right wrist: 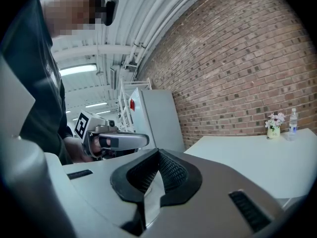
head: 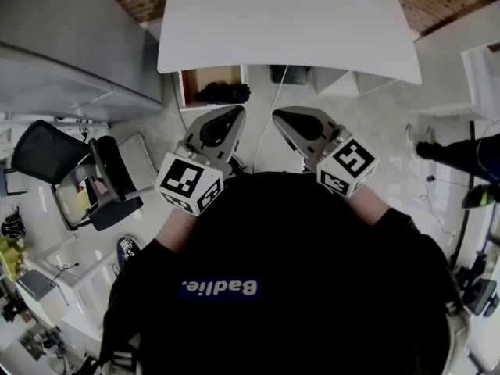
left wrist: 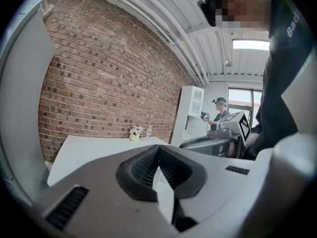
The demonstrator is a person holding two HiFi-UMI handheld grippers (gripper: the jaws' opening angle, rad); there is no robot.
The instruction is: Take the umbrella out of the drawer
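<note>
Beneath the white surface [head: 281,30], the umbrella [head: 224,93] lies crosswise in its open drawer [head: 209,75], nearer the left gripper [head: 234,114] than the right gripper [head: 281,116], both with fingers clenched empty.

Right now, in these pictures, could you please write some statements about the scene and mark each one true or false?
1. The left gripper holds the umbrella. False: it is shut and empty, and the umbrella lies in the drawer.
2. The drawer under the table is open. True.
3. The right gripper is shut, with nothing between its jaws. True.
4. The table is black. False: it is white.
5. Flowers stand on the table. True.
</note>
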